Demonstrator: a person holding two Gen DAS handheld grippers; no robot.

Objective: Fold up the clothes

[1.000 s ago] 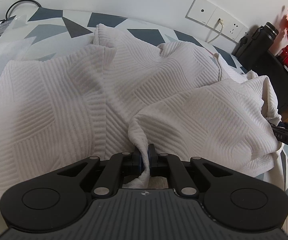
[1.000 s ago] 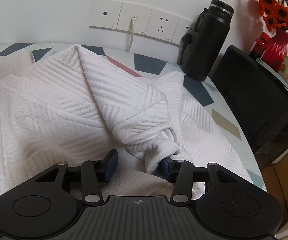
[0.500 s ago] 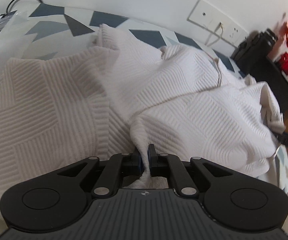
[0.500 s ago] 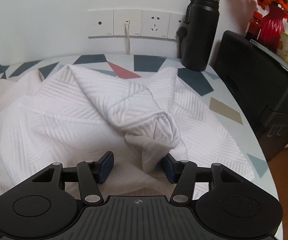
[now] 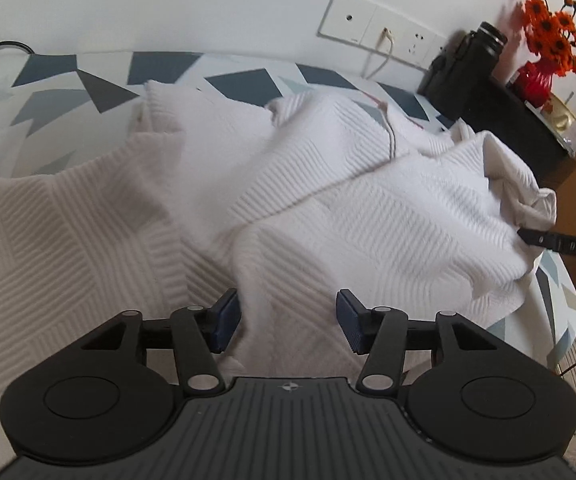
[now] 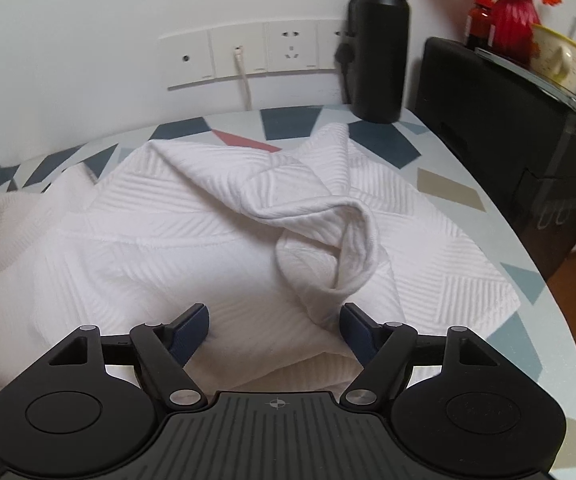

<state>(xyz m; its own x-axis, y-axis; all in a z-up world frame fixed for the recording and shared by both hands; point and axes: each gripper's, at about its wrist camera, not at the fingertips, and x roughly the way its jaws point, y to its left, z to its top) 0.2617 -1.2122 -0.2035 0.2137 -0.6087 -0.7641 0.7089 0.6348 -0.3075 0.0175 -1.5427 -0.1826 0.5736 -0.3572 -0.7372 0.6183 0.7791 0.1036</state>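
Left wrist view: the left tongs (image 5: pixel 288 322) sit low at bottom centre, released, jaws spread over a raised ridge of the white garment (image 5: pixel 191 216), which lies rumpled across the patterned bench (image 5: pixel 99 80). At the right edge the right tongs (image 5: pixel 528 237) touch the garment's bunched corner.

Right wrist view: the right tongs (image 6: pixel 273 330) are also released, jaws wide over the garment's (image 6: pixel 175 232) near folded edge. A rolled sleeve cuff (image 6: pixel 340 248) lies just beyond the right finger. A black bottle (image 6: pixel 378 44) stands upper right.
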